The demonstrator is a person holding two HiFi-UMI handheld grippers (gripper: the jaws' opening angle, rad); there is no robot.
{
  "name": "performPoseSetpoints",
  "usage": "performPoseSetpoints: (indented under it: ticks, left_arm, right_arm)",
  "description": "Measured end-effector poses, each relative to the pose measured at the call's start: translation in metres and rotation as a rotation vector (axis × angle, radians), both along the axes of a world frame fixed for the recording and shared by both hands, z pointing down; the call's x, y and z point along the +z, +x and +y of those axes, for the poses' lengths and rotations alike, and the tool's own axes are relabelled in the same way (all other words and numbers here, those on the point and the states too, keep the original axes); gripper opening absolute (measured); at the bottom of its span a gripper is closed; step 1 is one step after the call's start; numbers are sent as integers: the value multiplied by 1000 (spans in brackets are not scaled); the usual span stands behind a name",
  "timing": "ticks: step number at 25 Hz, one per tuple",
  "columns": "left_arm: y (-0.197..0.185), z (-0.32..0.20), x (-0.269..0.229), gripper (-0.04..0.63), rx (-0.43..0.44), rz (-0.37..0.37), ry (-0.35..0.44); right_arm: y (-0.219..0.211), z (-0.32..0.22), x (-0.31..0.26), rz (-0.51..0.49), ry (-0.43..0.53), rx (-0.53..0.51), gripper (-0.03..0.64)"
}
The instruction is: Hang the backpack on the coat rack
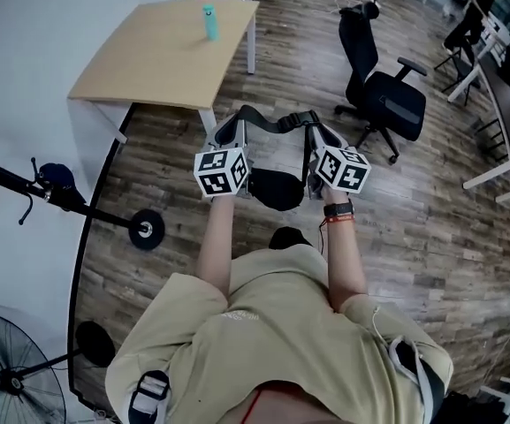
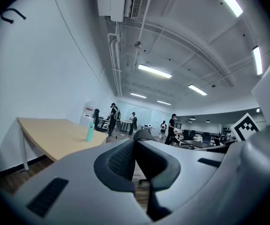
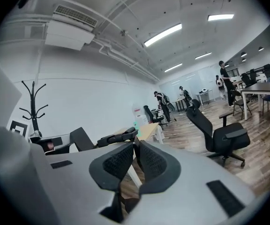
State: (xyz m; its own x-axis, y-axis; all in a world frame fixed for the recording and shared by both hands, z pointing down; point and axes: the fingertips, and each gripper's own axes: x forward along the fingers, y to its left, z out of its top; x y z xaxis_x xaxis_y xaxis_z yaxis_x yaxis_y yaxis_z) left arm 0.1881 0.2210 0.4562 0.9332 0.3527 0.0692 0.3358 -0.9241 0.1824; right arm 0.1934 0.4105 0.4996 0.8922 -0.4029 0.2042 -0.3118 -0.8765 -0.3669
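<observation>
In the head view a black backpack point(image 1: 277, 189) hangs between my two grippers, its shoulder strap point(image 1: 272, 120) arching across in front. My left gripper point(image 1: 226, 137) is shut on the strap's left end, and my right gripper point(image 1: 324, 136) is shut on its right end. In the left gripper view the left gripper point(image 2: 135, 142) has its pads pressed on dark strap webbing. In the right gripper view the right gripper point(image 3: 135, 145) pinches the strap point(image 3: 113, 137) the same way. The black coat rack point(image 1: 51, 194) stands to my left by the white wall. It also shows as the coat rack point(image 3: 32, 103) far left.
A wooden table point(image 1: 162, 56) with a teal bottle point(image 1: 209, 22) stands ahead on the left. A black office chair point(image 1: 380, 95) is ahead on the right, with desks point(image 1: 506, 104) beyond. A floor fan point(image 1: 11, 374) sits at lower left. People stand far off across the room.
</observation>
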Motion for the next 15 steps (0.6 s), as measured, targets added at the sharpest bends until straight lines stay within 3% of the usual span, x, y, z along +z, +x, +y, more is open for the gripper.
performPoseSetpoints:
  ticks: [7, 15]
  left_arm:
    - [-12, -118, -4, 25, -211, 13, -16]
    - [-51, -252, 3, 25, -492, 6, -18]
  right_arm:
    - [27, -128, -6, 9, -12, -227, 57]
    - [41, -279, 0, -5, -10, -497, 57]
